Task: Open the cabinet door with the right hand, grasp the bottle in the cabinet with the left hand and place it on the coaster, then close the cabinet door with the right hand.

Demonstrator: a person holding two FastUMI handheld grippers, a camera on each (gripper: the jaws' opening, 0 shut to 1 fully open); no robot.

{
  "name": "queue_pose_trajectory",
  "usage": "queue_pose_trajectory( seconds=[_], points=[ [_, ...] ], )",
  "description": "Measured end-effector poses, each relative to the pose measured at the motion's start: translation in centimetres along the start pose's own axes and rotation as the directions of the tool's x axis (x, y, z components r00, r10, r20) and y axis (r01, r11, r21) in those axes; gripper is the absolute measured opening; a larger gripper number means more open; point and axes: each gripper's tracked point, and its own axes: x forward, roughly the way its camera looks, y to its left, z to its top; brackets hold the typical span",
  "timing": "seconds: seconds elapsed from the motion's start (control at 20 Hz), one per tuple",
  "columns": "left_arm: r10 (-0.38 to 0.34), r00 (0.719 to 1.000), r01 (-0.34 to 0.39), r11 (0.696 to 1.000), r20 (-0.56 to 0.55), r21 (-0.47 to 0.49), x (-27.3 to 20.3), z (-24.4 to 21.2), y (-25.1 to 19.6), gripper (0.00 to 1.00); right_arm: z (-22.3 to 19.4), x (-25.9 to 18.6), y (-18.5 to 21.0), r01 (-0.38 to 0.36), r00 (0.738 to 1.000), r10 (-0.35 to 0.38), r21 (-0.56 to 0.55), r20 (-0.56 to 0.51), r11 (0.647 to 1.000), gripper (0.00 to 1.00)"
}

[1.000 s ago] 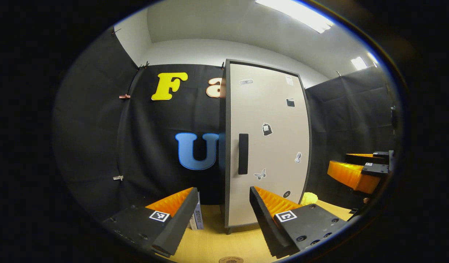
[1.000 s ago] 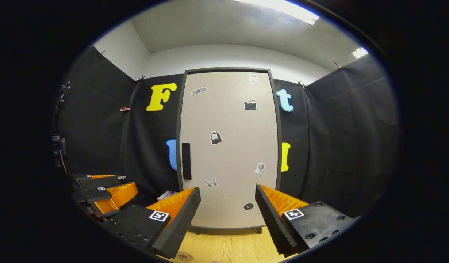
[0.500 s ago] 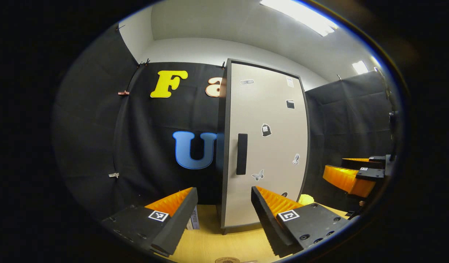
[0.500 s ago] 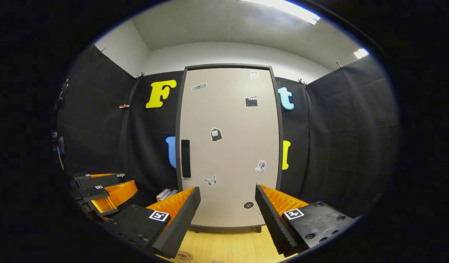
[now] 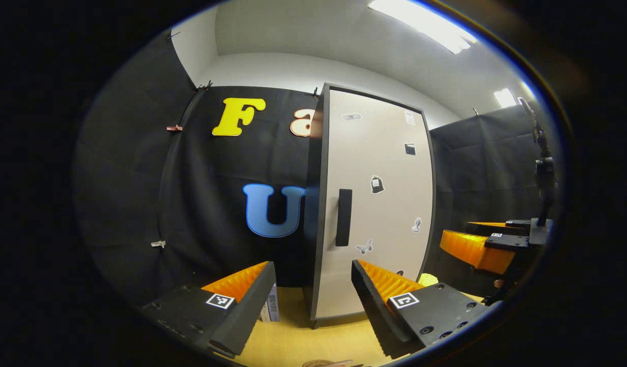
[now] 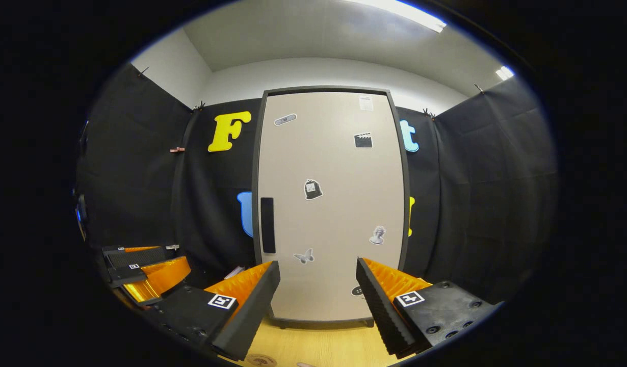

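Observation:
A tall cabinet stands on the wooden table with its pale door (image 6: 331, 204) shut, so the inside is hidden. The door's dark handle (image 6: 267, 225) is on its left edge. My right gripper (image 6: 318, 306) is open and empty, a short way in front of the door's lower part. In the left gripper view the cabinet door (image 5: 380, 204) and its handle (image 5: 343, 217) appear at an angle. My left gripper (image 5: 311, 306) is open and empty, to the cabinet's left front. A round coaster (image 5: 318, 363) lies on the table just below it, also seen as coaster (image 6: 260, 360).
The other gripper (image 5: 484, 247) hangs at the right in the left gripper view, and the left one (image 6: 145, 265) at the left in the right gripper view. Books (image 5: 270, 306) stand beside the cabinet's left side. A yellow object (image 5: 426, 279) lies by its right foot.
Both grippers have drifted a little; the cabinet door looks slightly larger and further right in the right gripper view. The door stays shut and both grippers stay open.

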Motion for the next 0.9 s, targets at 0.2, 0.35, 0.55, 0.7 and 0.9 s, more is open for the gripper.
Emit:
queue_pose_trajectory(
  seconds=[0.2, 0.35, 0.55, 0.7, 0.9],
  points=[
    [0.025, 1.000, -0.025, 1.000, -0.002, -0.005, -0.2, 0.0, 1.8, 0.95, 0.1, 1.8, 2.1, -0.038, 0.999, 0.038, 0.014, 0.000, 0.999, 0.98],
    [0.034, 0.999, -0.034, 0.999, -0.015, -0.020, -0.2, -0.2, 3.0, 0.95, 0.3, 3.8, 3.9, -0.068, 0.998, 0.068, 0.017, 0.001, 0.998, 0.98],
    [0.059, 0.998, -0.059, 0.998, -0.009, -0.028, -0.2, 0.0, 5.3, 0.95, 0.3, 7.1, 6.5, -0.091, 0.996, 0.091, -0.002, 0.001, 0.996, 0.97],
    [0.086, 0.996, -0.086, 0.996, -0.019, -0.014, -0.3, -0.4, 7.0, 0.95, -0.3, 9.5, 8.3, -0.103, 0.995, 0.103, -0.033, 0.005, 0.994, 0.97],
    [0.086, 0.995, -0.088, 0.995, -0.041, -0.036, -0.3, -1.3, 8.4, 0.95, -1.5, 12.7, 10.0, -0.105, 0.995, 0.104, -0.064, -0.005, 0.992, 0.98]
  ],
)
